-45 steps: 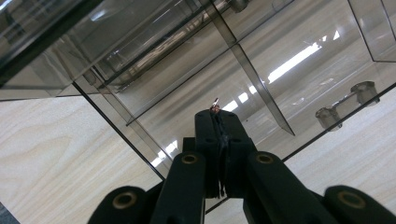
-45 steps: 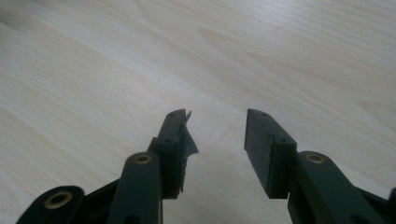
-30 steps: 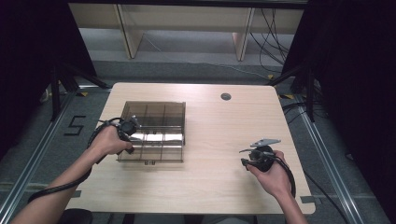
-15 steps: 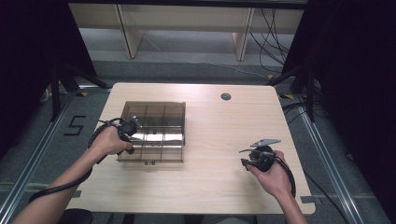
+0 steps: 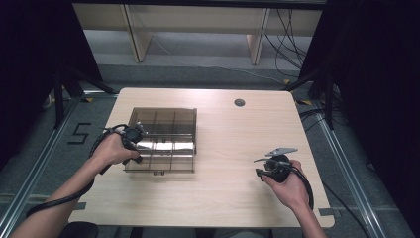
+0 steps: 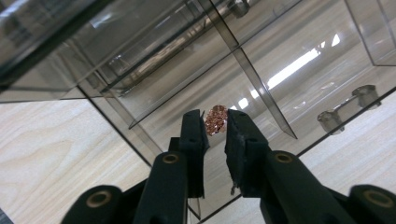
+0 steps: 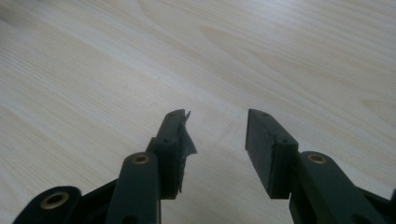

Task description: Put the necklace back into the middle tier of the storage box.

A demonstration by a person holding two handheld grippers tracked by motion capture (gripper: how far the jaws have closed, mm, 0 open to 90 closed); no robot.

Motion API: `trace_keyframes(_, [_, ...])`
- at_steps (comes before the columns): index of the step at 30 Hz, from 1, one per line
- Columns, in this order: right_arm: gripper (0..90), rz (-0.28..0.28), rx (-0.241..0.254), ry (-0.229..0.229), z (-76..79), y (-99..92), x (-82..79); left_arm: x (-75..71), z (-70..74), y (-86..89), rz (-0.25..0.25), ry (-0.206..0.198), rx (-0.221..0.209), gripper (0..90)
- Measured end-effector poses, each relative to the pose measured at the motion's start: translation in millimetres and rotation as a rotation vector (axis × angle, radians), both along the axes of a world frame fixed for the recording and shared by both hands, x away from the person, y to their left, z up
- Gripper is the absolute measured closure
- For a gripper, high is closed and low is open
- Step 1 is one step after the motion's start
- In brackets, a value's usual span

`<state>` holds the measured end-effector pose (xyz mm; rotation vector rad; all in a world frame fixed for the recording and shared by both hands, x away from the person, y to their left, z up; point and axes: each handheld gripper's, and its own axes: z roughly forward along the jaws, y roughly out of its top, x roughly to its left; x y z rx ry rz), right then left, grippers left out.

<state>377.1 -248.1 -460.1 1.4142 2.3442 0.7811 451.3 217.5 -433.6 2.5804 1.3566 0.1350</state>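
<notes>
A smoky clear plastic compartment box (image 5: 161, 110) sits on the left half of the wooden table (image 5: 228, 124). My left gripper (image 5: 140, 130) reaches over the box's left edge into a compartment (image 6: 247, 60). Its jaws have just been opening and stand a little apart. A small crumpled copper-coloured piece (image 6: 216, 120) shows in the gap at the left gripper's (image 6: 215, 113) tips, and the pads no longer squeeze it. My right gripper (image 5: 256, 165) rests low over bare table at the right, open, with nothing between the right gripper's (image 7: 217, 114) jaws.
A metal clasp (image 6: 348, 108) is on the box's wall. A small round grommet (image 5: 239, 102) sits near the table's far edge. Bare wood (image 7: 93, 56) lies under the right gripper. Dark frame posts and cables stand past both side edges.
</notes>
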Motion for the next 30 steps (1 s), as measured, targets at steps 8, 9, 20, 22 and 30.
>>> trace_keyframes(8, [57.9, 0.001, 0.001, -0.001, -0.4, -0.2, 0.2, -9.0, 9.5, 7.9, 0.005, -0.032, -0.028, 67.8])
trace_keyframes(9, [57.8, 0.001, 0.0, -0.001, -0.5, -0.2, 0.3, -10.4, 10.3, 8.9, 0.003, -0.046, -0.034, 67.0])
trace_keyframes(20, [57.7, 0.009, -0.001, -0.007, -0.8, -0.3, 0.6, -24.3, 20.0, 16.0, -0.054, -0.136, -0.045, 56.2])
trace_keyframes(22, [57.7, -0.003, 0.001, 0.003, -0.4, 0.1, 0.0, -28.2, 21.2, 17.7, -0.055, -0.145, -0.05, 55.2])
trace_keyframes(30, [57.7, 0.008, -0.001, -0.009, -0.6, -0.6, 0.3, -49.1, 22.5, 25.9, -0.041, -0.209, -0.096, 50.5])
